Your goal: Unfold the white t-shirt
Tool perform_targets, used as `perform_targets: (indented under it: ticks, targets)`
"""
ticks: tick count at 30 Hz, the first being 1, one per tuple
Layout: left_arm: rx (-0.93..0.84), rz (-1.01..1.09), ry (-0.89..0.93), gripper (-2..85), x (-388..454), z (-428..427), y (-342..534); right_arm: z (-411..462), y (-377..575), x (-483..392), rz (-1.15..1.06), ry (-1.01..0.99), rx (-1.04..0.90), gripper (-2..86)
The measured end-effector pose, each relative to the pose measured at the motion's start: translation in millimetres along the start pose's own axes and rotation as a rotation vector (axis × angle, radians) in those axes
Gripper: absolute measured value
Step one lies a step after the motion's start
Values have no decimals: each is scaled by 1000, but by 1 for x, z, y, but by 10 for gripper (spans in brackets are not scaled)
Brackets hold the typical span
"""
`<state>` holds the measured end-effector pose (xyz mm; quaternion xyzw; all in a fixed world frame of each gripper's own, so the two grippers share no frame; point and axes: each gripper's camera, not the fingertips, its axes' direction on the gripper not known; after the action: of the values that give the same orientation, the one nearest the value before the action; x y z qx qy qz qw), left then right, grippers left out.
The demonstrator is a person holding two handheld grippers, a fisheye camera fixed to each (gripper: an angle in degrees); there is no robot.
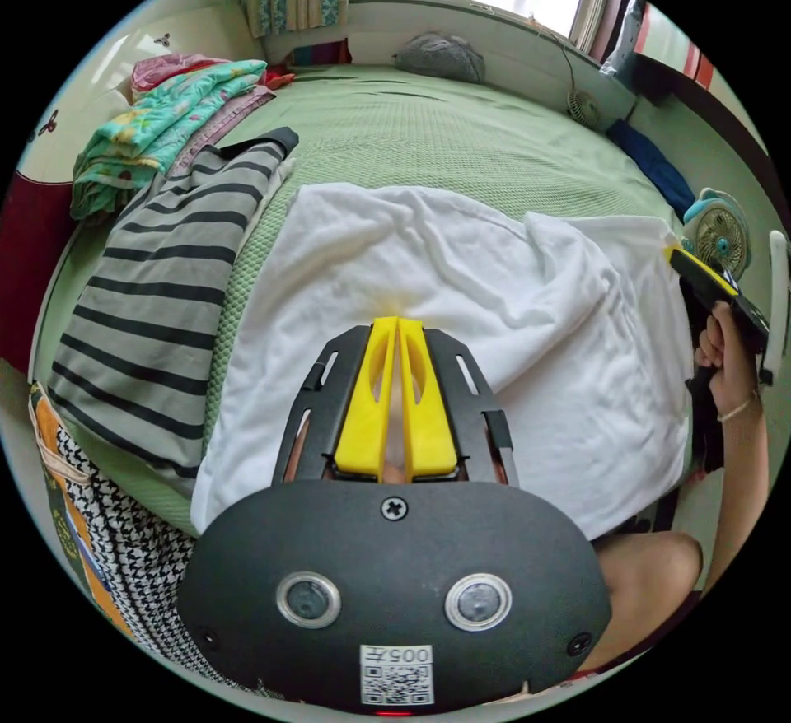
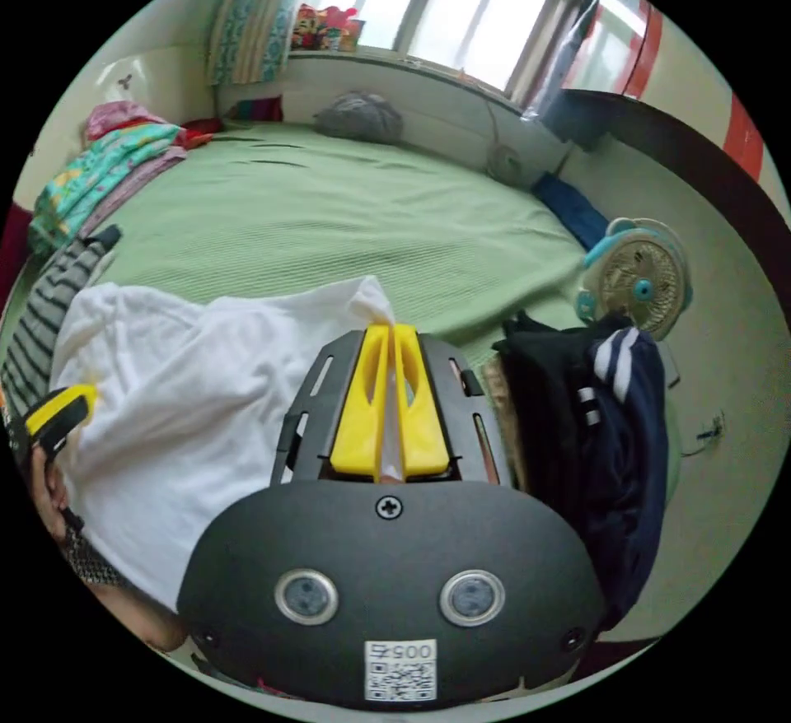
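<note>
Left gripper view: the left gripper [image 1: 397,324] has its yellow jaws closed together, tips pressed into the white t-shirt [image 1: 461,303]; a small pucker of cloth sits at the tips, so it appears to pinch the fabric. The shirt lies spread and rumpled across the near edge of the green bed [image 1: 412,130]. To its left lies a grey-and-black striped garment [image 1: 156,295], just beside and partly under the shirt's edge. Further left and far, a pile of folded bedding [image 1: 156,130]. At the right, the right gripper [image 1: 677,256] meets the shirt's right corner, with the person's hand [image 1: 725,361] on its handle. A small fan [image 1: 718,235] stands behind it. A grey pillow [image 1: 441,56] rests at the far side, under the window.

Right gripper view: the right gripper [image 2: 392,332] has its jaws closed on a raised corner of the white t-shirt [image 2: 206,394]. The left gripper [image 2: 78,398] is at the shirt's left edge. A dark garment with white stripes [image 2: 610,435] is heaped at the right, near the fan [image 2: 638,274].
</note>
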<state>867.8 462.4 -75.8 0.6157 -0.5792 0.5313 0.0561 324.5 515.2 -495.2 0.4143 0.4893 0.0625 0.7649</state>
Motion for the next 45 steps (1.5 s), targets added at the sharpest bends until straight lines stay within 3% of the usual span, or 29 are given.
perform_targets:
  ticks: [5, 10, 12, 14, 23, 27, 33, 39, 45]
  targets:
    - [24, -14, 15, -1, -9, -3, -7, 41, -10, 42, 138, -77, -220, 11]
    - [38, -38, 37, 0, -18, -4, -12, 11, 3, 68, 303, -94, -103, 56]
    - [45, -29, 25, 2, -19, -4, -15, -23, 23, 74, 413, -173, 4, 61]
    - [65, 1, -2, 7, -18, -5, -16, -39, 34, 68, 429, -250, -6, 63]
    - [61, 77, -56, 71, -18, -13, -13, -55, 49, 14, 209, -339, -94, 73]
    - [45, 29, -26, 83, -30, -10, -17, -54, 37, -3, 78, -191, -61, 74]
    - [190, -49, 23, 122, -51, -31, -53, -50, 23, -6, 73, -289, -88, 75]
    - [167, -37, -16, 150, -58, -30, -119, -42, 14, -10, 91, -362, -121, 74]
    - [11, 17, 17, 124, -54, 4, -145, -37, 9, -17, 30, -313, -125, 69]
